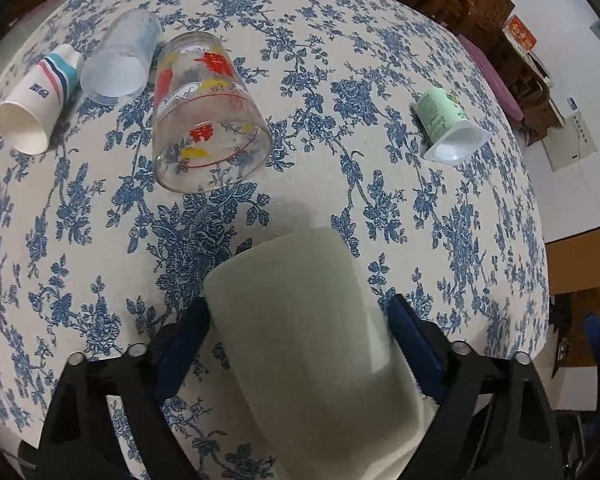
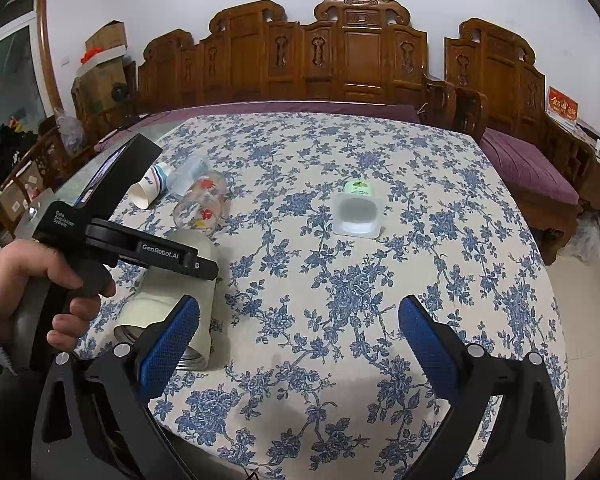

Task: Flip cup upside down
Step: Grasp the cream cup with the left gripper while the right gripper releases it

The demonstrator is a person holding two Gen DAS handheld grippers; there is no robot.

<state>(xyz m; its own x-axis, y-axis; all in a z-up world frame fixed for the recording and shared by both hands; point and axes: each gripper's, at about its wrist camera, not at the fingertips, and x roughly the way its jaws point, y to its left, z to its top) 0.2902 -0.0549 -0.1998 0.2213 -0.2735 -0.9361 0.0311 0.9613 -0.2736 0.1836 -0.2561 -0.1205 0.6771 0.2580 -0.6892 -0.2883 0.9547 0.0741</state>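
A pale green cup (image 1: pixel 312 332) lies on its side on the floral tablecloth (image 1: pixel 380 60), clamped between the left gripper (image 1: pixel 300 320) pads, while the right wrist view shows the right gripper (image 2: pixel 296 328) spread apart, holding nothing, beside it.

Tablecloth (image 1: pixel 340 60) cream w/ blue floral print. Held cup (image 1: pixel 312 320) pale greenish-white. Glass (image 1: pixel 208 120) clear w/ red+yellow prints. Paper cup (image 1: pixel 40 96) white, pink/teal/navy stripes. Yogurt cup (image 1: pixel 446 124) green+white. Gripper pads (image 2: pixel 168 344) blue.

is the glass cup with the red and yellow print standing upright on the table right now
No, the printed glass cup lies on its side on the floral tablecloth, its open mouth facing the left claw.
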